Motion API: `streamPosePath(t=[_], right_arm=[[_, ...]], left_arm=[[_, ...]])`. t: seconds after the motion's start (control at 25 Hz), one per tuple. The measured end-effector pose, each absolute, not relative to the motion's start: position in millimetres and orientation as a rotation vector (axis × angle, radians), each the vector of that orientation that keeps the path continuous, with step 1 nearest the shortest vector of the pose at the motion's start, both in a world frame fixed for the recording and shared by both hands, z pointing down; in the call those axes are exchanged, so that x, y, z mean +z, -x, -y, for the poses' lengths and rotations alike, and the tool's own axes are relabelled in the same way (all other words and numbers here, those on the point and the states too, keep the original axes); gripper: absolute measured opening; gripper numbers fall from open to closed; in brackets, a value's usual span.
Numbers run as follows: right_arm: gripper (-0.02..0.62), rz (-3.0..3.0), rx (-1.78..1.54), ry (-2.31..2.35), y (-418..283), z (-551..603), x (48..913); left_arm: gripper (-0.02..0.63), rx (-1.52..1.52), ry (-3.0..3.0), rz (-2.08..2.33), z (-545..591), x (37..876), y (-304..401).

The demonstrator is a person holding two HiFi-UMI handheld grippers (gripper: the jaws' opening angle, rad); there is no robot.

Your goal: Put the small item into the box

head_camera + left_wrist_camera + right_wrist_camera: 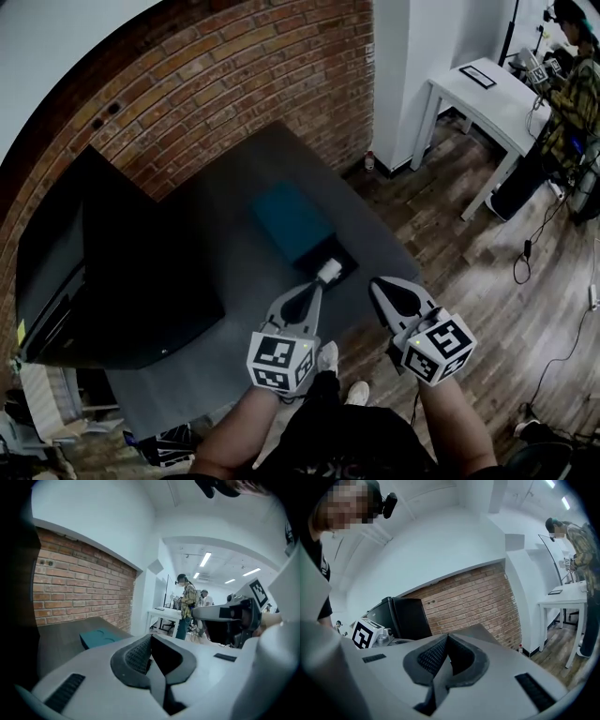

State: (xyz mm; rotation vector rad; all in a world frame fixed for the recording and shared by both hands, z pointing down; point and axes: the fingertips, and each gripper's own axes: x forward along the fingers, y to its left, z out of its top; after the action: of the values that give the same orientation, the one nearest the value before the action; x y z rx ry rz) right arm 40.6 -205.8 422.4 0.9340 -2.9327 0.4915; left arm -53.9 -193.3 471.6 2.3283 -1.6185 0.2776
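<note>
White small item (pixel 329 271) beside closed left gripper (pixel 317 287) (grip unclear); right gripper (pixel 376 284) closed, empty.

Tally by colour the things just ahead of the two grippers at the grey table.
Teal: 1, the box
Black: 1, a flat piece beside the box
White: 1, the small item
Total: 3
</note>
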Motion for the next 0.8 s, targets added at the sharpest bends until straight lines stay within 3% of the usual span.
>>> streamPosePath(t=[0.8], right_arm=[[0.018,2.985,0.413,-0.793,-47.8,101.5,395.3]], left_arm=[[0.034,0.193,-2.333,1.792,69.4,410.0,42.9]])
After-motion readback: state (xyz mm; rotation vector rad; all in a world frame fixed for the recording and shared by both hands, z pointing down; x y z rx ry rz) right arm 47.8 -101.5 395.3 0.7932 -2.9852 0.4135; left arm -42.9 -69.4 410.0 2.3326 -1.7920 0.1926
